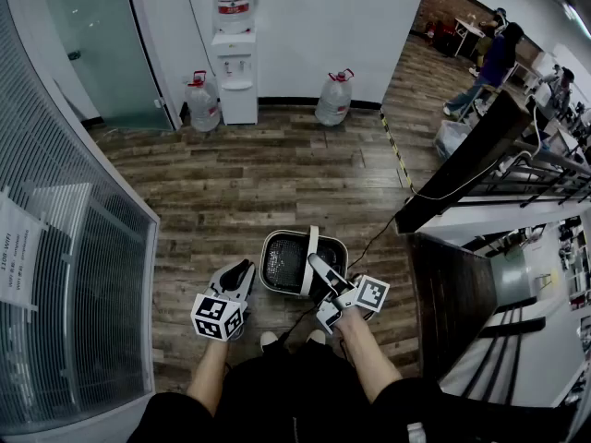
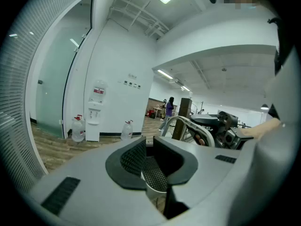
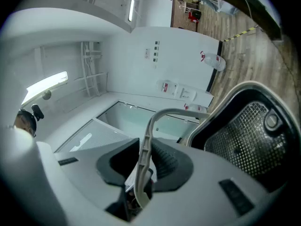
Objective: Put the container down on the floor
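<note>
The container (image 1: pixel 282 264) is a black mesh basket with a white rim and a white hoop handle (image 1: pixel 310 258). In the head view it sits low over the wooden floor, just ahead of the person's shoes; I cannot tell whether it touches the floor. My left gripper (image 1: pixel 246 269) is at its left rim. In the left gripper view the mesh wall (image 2: pixel 153 174) is pinched in my left gripper (image 2: pixel 149 149). My right gripper (image 1: pixel 317 266) holds the handle. That pale handle (image 3: pixel 144 149) runs between the jaws of my right gripper (image 3: pixel 142 160), with the basket (image 3: pixel 249 135) beyond.
A curved glass wall (image 1: pixel 74 247) stands close on the left. A dark stair rail (image 1: pixel 462 169) and a stairwell lie to the right. A cable (image 1: pixel 379 233) crosses the floor. A water dispenser (image 1: pixel 235 63) and two bottles (image 1: pixel 202 102) stand at the far wall. People (image 1: pixel 494 58) are far back right.
</note>
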Demonstrator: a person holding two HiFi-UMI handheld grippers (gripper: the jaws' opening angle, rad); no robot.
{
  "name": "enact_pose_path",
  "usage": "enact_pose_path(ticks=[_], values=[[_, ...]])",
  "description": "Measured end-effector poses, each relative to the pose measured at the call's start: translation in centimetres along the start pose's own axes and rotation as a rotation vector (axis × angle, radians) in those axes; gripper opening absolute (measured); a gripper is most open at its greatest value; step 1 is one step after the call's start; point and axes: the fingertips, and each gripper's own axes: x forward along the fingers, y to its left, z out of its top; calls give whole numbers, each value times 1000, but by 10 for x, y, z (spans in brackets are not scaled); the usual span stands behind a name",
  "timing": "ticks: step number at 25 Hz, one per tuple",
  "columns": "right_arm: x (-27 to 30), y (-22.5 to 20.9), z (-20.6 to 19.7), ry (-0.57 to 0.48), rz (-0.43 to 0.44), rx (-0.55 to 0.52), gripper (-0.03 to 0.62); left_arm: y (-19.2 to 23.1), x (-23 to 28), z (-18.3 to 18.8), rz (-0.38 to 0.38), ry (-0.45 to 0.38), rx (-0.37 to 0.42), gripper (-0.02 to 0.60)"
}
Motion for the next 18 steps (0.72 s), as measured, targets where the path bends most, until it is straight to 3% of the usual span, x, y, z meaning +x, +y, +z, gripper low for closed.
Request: enact_pose_path(ticks=[18], values=[[-14, -3, -2, 8, 8, 62, 92, -19, 3, -6, -12, 14, -16, 55]])
